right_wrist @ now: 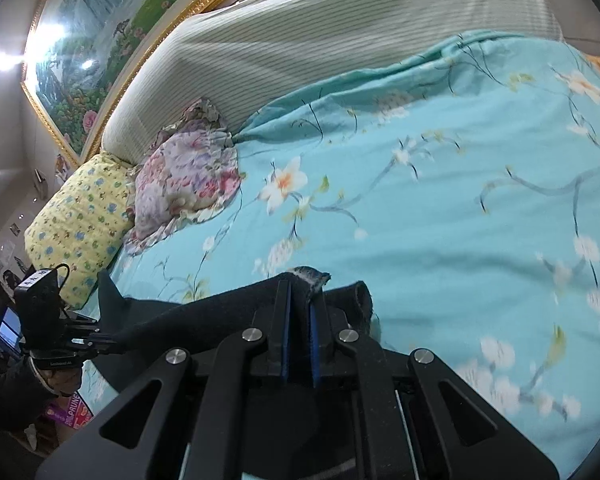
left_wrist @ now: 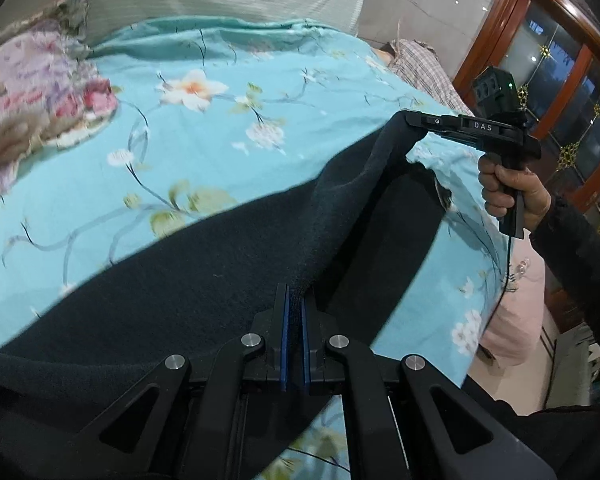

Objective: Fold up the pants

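Dark fleece pants hang stretched above the turquoise flowered bedsheet, lifted by one edge. In the left wrist view my left gripper is shut on that edge, a fold of cloth pinched between its blue pads. To the right, my right gripper is shut on the far end of the same edge, and a hand holds its grip. In the right wrist view my right gripper is shut on the pants at a pale-lined corner. The left gripper holds the cloth at the left.
A pink flowered pillow and a yellow pillow lie at the bed's head, under a striped cushion and a gold-framed painting. A checked cloth lies at the bed's far edge. A wooden glass-door cabinet stands at the right.
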Motion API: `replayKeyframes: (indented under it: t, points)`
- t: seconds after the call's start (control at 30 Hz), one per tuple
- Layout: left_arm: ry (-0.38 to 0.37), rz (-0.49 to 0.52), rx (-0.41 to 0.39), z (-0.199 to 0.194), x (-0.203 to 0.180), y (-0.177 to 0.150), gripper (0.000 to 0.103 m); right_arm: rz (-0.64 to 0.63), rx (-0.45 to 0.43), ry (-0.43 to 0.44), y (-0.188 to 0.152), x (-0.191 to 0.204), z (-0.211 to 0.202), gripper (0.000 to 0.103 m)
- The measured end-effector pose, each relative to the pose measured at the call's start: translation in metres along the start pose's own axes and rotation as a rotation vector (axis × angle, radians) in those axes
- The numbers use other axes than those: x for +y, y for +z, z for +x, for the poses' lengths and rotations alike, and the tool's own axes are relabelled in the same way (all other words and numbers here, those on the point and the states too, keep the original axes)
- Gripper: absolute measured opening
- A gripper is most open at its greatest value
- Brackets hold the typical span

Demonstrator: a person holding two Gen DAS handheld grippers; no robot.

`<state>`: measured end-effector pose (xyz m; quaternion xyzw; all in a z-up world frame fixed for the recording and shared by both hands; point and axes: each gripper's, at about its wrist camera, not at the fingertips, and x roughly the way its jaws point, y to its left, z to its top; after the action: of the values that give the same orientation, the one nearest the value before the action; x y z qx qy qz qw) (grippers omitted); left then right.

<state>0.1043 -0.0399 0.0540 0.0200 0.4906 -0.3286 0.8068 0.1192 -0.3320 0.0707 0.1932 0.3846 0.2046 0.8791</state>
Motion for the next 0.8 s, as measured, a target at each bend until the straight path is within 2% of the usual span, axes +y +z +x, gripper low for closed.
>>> replayKeyframes:
  t: [0.17, 0.4, 0.8]
  points:
    - [-0.013, -0.011, 0.003, 0.001, -0.011, -0.014, 0.003, -0.009, 0.018, 0.000, -0.023, -0.005, -0.013, 0.008]
    - [-0.025, -0.026, 0.000, 0.001, -0.019, -0.028, 0.003, -0.016, 0.017, -0.003, -0.038, -0.002, -0.031, 0.008]
    - [0.010, -0.010, 0.059, 0.031, -0.023, -0.048, 0.004, -0.055, 0.098, -0.109, -0.068, 0.000, -0.029, 0.007]
